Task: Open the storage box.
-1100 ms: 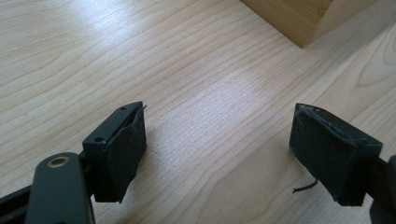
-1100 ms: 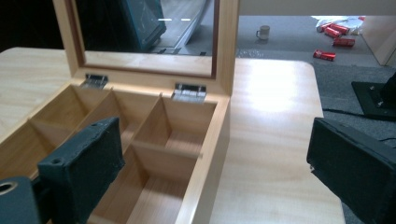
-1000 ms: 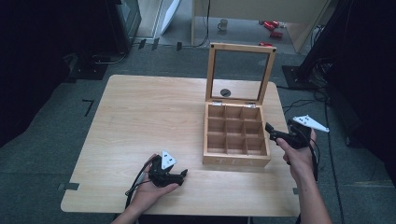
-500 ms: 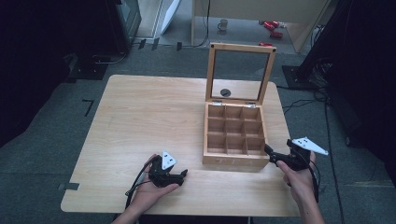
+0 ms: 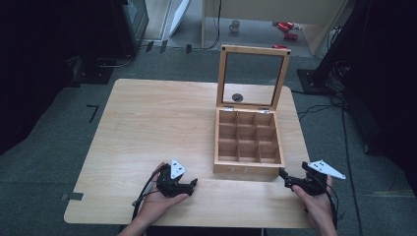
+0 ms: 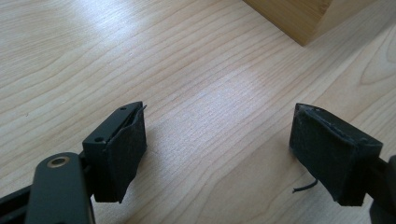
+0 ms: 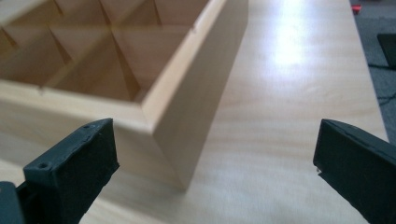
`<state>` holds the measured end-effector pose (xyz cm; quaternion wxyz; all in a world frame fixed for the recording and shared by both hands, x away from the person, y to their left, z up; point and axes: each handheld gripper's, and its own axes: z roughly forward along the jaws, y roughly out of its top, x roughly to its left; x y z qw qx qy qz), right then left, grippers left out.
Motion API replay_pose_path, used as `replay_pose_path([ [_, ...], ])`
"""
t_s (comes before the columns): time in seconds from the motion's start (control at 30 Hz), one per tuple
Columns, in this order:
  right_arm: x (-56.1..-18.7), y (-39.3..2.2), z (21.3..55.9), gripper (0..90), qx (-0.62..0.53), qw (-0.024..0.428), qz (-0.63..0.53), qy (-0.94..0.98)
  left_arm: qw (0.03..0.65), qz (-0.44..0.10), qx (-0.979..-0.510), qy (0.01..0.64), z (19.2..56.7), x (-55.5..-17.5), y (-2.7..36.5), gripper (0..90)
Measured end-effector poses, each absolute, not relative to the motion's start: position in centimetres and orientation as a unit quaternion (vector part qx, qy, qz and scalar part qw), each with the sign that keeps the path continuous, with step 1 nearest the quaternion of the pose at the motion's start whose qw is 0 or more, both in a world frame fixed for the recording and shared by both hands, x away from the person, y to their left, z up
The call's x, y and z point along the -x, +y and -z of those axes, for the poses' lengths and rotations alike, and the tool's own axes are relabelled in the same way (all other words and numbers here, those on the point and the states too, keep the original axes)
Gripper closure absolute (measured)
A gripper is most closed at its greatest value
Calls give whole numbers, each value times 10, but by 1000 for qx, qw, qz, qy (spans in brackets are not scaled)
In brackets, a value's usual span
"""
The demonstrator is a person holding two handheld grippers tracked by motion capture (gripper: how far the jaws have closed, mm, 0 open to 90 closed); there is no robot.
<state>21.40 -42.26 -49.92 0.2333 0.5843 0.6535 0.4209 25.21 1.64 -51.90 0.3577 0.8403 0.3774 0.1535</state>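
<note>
- One light wooden table (image 5: 147, 128)
- One open wooden box with glass-paned lid (image 5: 248, 169)
- Nine square compartments inside
- Two black two-jaw tools: left tool (image 5: 193, 183), right tool (image 5: 283, 173)

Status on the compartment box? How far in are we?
Done: the wooden box sits on the table with its glass lid upright, and the visible compartments look empty. In hand: nothing; left tongs and right tongs are open near the box's front. Left: apparently all handling.
</note>
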Motion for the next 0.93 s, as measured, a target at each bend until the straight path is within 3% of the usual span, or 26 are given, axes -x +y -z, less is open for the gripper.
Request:
replay_pose_path([
  [0.3, -213, -413, 521, 0, -583, 225, -367, 689, 359, -153, -840, 378, 519, -252, 17, 193],
  [0.93, -215, -404, 526, 60, -590, 240, -310, 705, 356, -156, -842, 375, 519, -250, 16, 193],
])
